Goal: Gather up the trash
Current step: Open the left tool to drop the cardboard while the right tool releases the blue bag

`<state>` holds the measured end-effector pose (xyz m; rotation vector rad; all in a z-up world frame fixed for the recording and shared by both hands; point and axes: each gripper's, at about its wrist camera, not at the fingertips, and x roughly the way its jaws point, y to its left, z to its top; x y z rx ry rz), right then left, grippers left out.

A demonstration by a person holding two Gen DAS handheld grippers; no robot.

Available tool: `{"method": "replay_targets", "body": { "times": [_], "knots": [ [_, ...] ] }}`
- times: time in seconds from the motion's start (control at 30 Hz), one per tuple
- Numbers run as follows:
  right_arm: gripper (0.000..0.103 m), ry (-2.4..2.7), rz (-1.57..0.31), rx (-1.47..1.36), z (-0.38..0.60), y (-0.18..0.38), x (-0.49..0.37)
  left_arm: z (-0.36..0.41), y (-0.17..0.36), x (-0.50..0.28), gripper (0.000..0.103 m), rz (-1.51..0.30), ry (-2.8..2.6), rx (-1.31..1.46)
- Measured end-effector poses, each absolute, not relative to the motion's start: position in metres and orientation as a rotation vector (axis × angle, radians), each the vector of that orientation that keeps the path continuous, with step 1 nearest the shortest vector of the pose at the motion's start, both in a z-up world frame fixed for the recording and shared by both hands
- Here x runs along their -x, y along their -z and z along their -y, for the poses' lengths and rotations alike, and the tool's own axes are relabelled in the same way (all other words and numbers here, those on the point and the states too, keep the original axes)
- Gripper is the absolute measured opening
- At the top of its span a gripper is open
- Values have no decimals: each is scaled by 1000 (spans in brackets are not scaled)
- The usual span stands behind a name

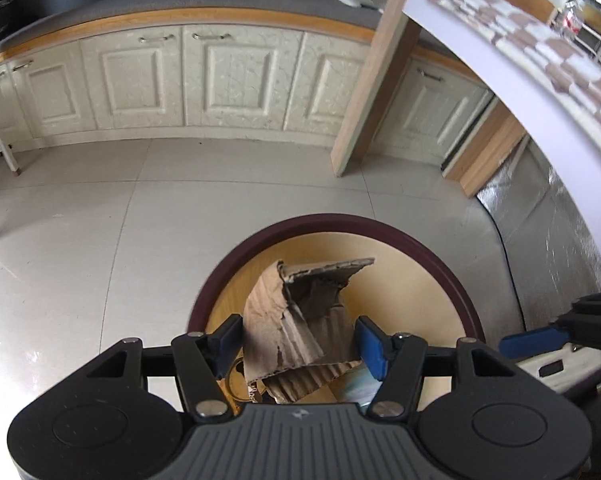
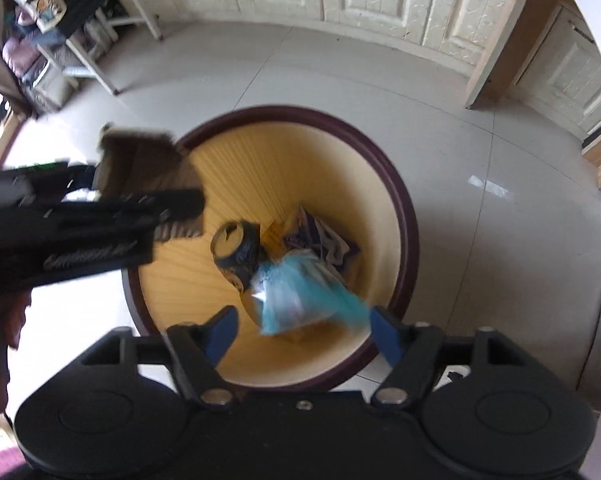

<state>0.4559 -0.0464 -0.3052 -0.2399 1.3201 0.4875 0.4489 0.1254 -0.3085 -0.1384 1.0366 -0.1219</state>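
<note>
Left wrist view: the left gripper tips steeply down over a round bin with a dark rim and pale wooden inside, its blue pads clamped on a torn piece of cardboard that hangs within the rim's ring. Bare tiled floor lies open on the bin's left and beyond it, up to a row of cream cabinets; a wooden table leg and a silvery sheet crowd the right.

Right wrist view: the right gripper points almost straight down into the same bin, jaws wide apart with nothing pressed between them. A blurred teal-and-clear plastic wrapper sits just under the pads, above a tape roll and other scraps on the bottom. The left gripper with its cardboard reaches in over the bin's left rim.
</note>
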Motion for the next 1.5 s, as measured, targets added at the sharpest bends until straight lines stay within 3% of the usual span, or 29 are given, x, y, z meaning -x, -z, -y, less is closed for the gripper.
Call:
{"method": "replay_targets", "body": {
  "times": [0.17, 0.27, 0.3, 1.0, 1.5],
  "knots": [
    [82, -500, -1338, 266, 44, 308, -452, -108, 321, -461, 69, -1068, 174, 128],
    [84, -498, -1347, 264, 46, 310, -453, -100, 330, -465, 92, -1107, 170, 128],
    [84, -498, -1350, 263, 46, 310, -453, -100, 332, -464, 96, -1110, 160, 122],
    [102, -446, -1323, 239, 53, 314, -444, -107, 319, -438, 103, -1143, 127, 97],
    [103, -360, -1278, 213, 64, 307, -429, -127, 291, -405, 103, -1109, 86, 110]
  ]
}}
